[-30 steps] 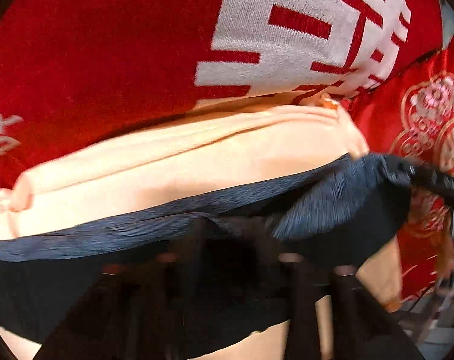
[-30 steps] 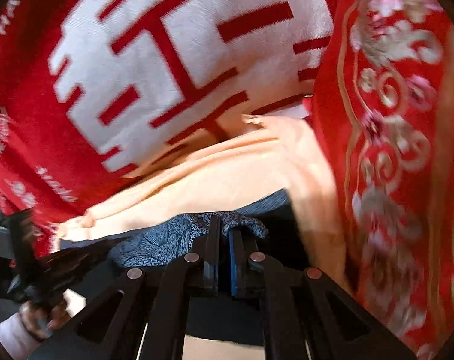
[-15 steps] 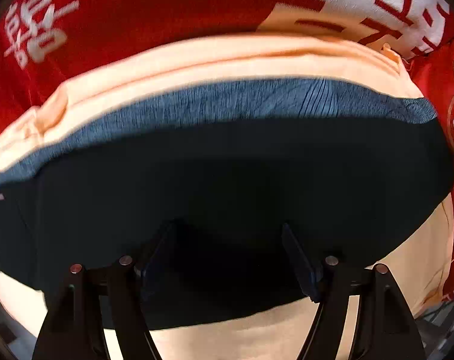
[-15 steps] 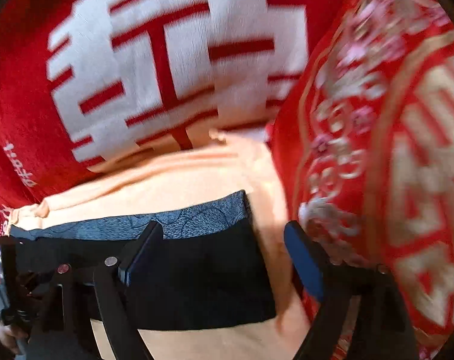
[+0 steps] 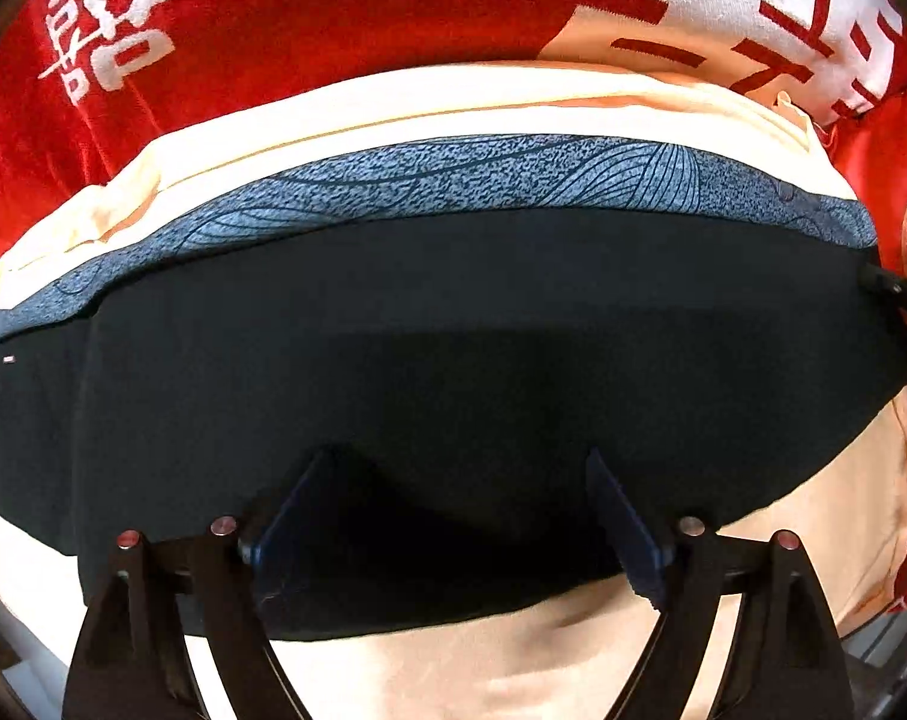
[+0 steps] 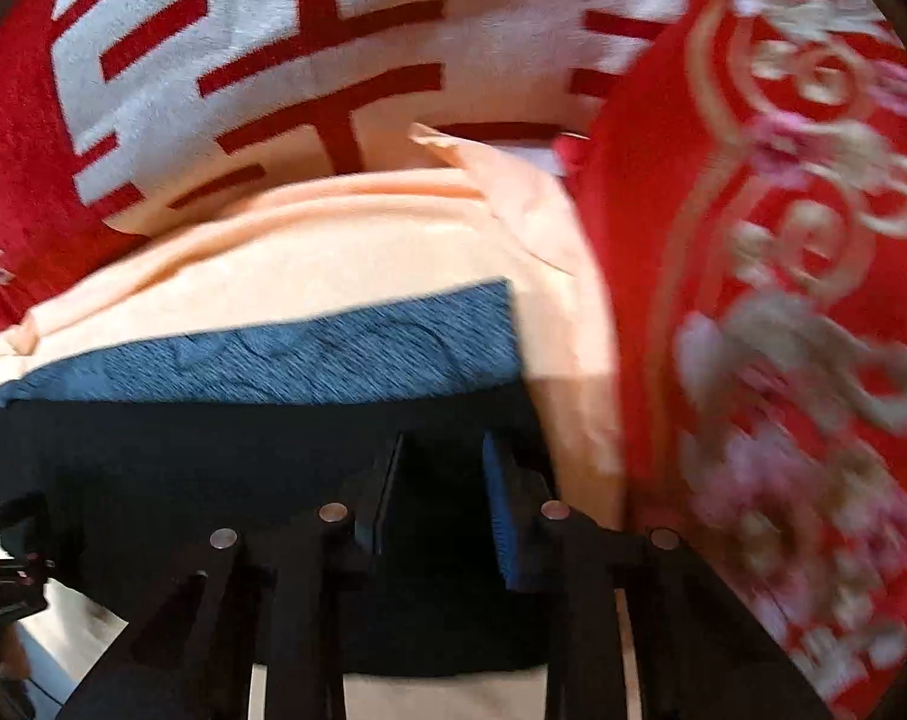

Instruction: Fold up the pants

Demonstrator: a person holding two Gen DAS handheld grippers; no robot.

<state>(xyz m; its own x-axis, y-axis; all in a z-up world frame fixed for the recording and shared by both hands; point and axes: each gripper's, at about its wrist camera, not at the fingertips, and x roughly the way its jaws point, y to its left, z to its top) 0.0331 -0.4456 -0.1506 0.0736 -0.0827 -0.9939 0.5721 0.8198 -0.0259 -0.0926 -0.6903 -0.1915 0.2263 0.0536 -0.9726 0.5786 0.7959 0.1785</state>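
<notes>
The left tool is held low over the pants, its two fingers spread wide apart and nothing between them — released. The finger pads are seen just above the dark cloth; whether they touch it cannot be told.

The right tool is held over the right-hand end of the pants, its fingers set a narrow way apart. The gap between them is dark, and whether cloth is pinched there cannot be told.

The pants are laid flat as a dark folded band with a patterned blue waistband along the far edge. They rest on a peach cloth, which lies in turn on a red blanket bearing large white characters. A red embroidered cushion is seen just beside the right end of the pants.

The near edge of the pants is partly hidden behind the tool bodies in both views. The right wrist view is blurred, the cushion's pattern most of all. At the right edge of the left wrist view a small dark part of the other tool is cut off — too little is shown to judge its state from there.
</notes>
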